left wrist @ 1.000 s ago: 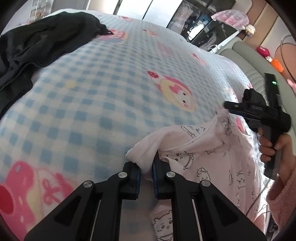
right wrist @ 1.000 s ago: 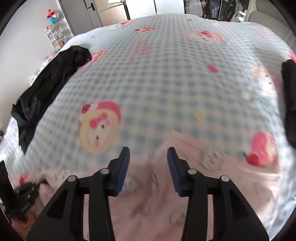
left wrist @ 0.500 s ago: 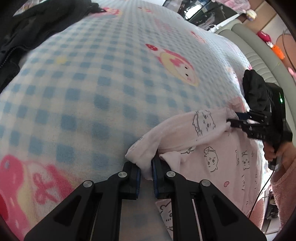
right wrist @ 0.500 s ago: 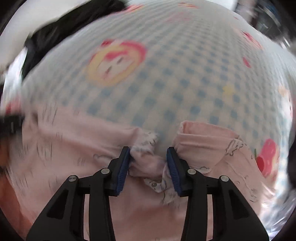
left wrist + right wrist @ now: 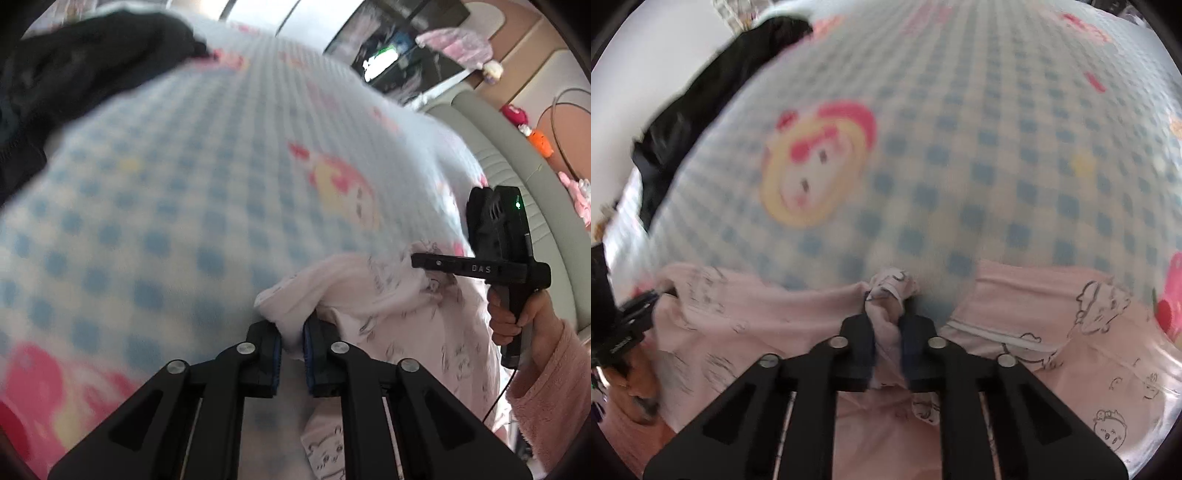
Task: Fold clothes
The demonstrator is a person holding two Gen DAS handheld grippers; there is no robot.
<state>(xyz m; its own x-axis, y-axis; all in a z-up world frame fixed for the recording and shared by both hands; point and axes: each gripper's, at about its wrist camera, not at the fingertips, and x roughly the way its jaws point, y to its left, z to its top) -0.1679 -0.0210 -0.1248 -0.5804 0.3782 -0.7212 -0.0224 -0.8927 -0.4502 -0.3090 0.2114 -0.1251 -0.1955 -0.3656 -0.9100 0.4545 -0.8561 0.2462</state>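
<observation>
A pale pink garment with small cartoon prints (image 5: 388, 306) lies at the near edge of a blue-checked bed blanket (image 5: 177, 206). My left gripper (image 5: 291, 345) is shut on a bunched edge of it. My right gripper (image 5: 888, 338) is shut on another bunched edge of the same garment (image 5: 1071, 332). The right gripper also shows in the left wrist view (image 5: 491, 258), held by a hand at the right, its tips at the cloth. The garment edge stretches between the two grippers. The left gripper shows dimly at the left edge of the right wrist view (image 5: 631, 314).
A black garment (image 5: 66, 81) lies on the far left of the bed and also shows in the right wrist view (image 5: 701, 99). A grey padded headboard (image 5: 517, 162) runs along the right side. Shelves and toys stand beyond the bed.
My right gripper came down onto the pink garment and shut on a bunch of its edge. My left gripper kept its hold. Both views are blurred by motion.
</observation>
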